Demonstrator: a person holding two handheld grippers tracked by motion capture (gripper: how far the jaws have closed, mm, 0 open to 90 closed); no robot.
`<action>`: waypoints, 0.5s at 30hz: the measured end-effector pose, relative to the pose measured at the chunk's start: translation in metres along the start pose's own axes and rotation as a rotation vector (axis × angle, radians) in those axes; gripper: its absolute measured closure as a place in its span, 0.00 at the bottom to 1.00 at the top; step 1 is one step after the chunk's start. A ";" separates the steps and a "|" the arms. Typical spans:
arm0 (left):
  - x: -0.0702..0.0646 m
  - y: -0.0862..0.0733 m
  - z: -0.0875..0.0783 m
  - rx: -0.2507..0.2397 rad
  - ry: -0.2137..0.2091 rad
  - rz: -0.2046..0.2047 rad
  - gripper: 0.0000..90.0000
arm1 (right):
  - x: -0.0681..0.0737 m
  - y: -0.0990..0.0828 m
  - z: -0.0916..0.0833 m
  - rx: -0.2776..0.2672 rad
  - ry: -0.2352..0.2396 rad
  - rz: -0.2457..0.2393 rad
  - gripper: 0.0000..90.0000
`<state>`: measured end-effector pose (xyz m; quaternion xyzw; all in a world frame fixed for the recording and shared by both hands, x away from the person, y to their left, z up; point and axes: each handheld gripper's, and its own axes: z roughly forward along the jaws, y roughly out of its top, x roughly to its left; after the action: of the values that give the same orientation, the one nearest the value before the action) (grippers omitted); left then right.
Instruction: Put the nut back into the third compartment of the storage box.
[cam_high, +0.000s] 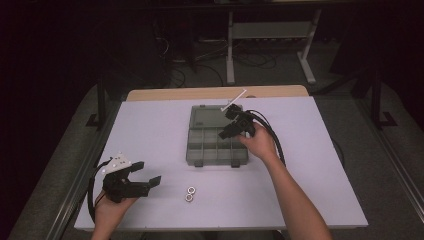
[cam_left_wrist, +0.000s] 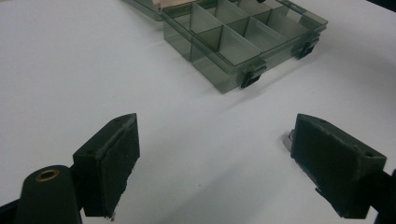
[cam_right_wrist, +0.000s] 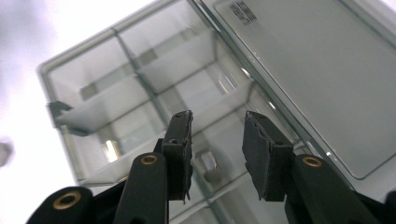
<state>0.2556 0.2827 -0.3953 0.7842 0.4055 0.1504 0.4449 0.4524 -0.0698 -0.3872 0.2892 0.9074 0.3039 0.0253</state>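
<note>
Right fingers (cam_right_wrist: 217, 140) slightly apart over the compartment box (cam_high: 217, 136), nothing clamped between them.

A small metal nut (cam_right_wrist: 206, 163) lies in the compartment just below and between those fingers. Two more nuts (cam_high: 190, 193) sit on the surface right of the left fingers (cam_left_wrist: 215, 158), which are wide apart and empty. Nuts look shiny, hard, light and probably slippery; pinch across the flats.

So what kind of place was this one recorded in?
Probably a lab or workshop recording station: a plain white-topped table in a dark room, loose cables on the floor behind it, and a metal-framed bench further back.
</note>
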 end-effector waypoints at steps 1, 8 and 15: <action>0.000 0.000 0.000 0.001 0.001 0.001 0.17 | 0.002 0.000 -0.003 -0.006 0.003 -0.013 0.68; -0.001 0.000 0.001 -0.001 0.002 0.000 0.17 | 0.035 0.002 -0.018 -0.060 0.036 -0.125 0.68; -0.002 0.000 0.001 -0.001 0.002 0.005 0.17 | 0.073 -0.003 -0.020 -0.054 0.079 -0.214 0.69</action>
<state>0.2552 0.2810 -0.3950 0.7849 0.4040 0.1523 0.4445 0.3863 -0.0431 -0.3632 0.1779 0.9249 0.3349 0.0293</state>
